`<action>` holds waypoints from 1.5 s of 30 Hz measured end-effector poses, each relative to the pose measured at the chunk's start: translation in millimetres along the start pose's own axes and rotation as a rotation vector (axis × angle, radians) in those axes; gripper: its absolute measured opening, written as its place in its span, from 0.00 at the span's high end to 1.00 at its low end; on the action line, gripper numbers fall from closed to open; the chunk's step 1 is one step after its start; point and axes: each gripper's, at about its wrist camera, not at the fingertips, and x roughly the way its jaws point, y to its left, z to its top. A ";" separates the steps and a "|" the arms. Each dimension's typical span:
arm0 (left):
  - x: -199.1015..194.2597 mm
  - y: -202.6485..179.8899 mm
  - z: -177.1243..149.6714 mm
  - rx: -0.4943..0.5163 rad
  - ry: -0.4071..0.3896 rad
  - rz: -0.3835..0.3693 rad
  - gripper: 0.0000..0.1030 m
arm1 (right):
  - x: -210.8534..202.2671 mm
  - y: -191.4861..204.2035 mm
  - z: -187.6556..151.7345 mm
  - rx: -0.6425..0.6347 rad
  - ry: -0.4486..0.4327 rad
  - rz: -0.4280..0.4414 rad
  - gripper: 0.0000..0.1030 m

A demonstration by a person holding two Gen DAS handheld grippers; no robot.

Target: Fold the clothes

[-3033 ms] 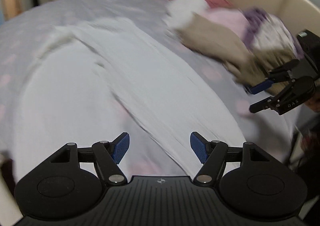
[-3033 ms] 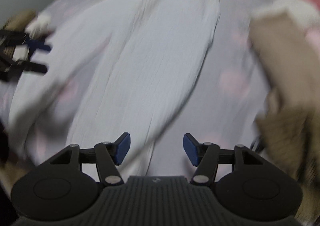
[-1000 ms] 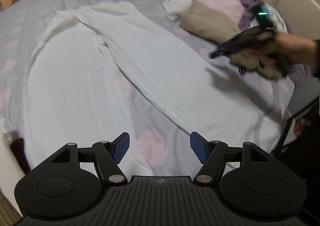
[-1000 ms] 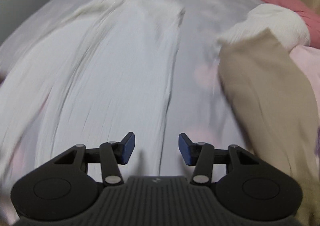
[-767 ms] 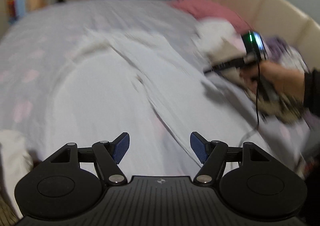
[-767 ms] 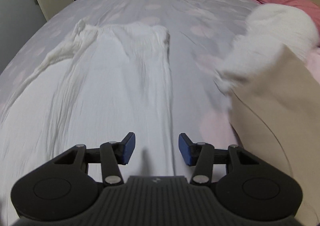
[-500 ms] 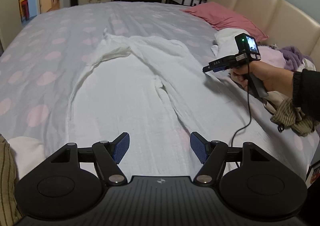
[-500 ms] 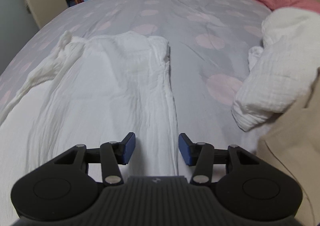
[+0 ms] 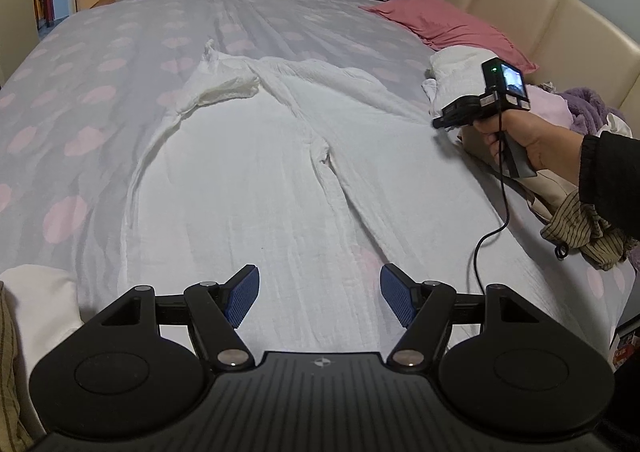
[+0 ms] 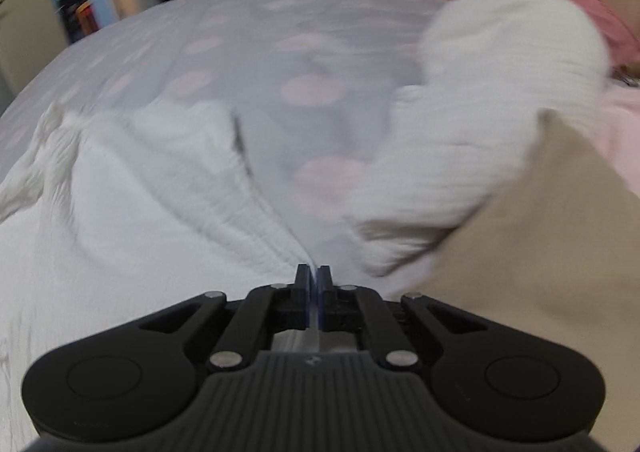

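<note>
White trousers lie spread flat on the spotted bed. Left gripper hovers above them, fingers wide apart, empty. Right gripper is clamped together on the trousers' right edge, beside the clothes pile.

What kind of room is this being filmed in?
Most likely a home bedroom. A large bed with a spotted cover fills the view, a padded headboard and pink pillow stand at its far end, and white trousers lie spread on it beside a pile of clothes.
</note>
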 end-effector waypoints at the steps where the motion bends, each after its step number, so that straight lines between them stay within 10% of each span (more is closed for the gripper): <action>1: -0.1 -1.1 -0.4 0.004 0.001 0.001 0.36 | -0.2 0.4 -1.7 -0.005 0.001 0.016 0.96; 7: 8.3 -3.8 -1.5 0.025 0.013 0.018 0.36 | -8.3 -3.3 -11.2 -0.014 0.013 0.069 0.65; 20: 25.3 23.8 -24.2 -0.007 0.084 0.116 0.36 | -77.9 -12.7 -52.2 -0.056 -0.033 0.178 0.65; 36: 14.7 109.5 -14.2 -0.115 0.103 0.281 0.36 | -239.5 116.2 -168.8 -0.474 0.002 0.478 0.65; 45: 38.8 115.6 3.9 -0.049 0.156 0.319 0.36 | -287.8 172.3 -267.1 -0.538 0.033 0.504 0.64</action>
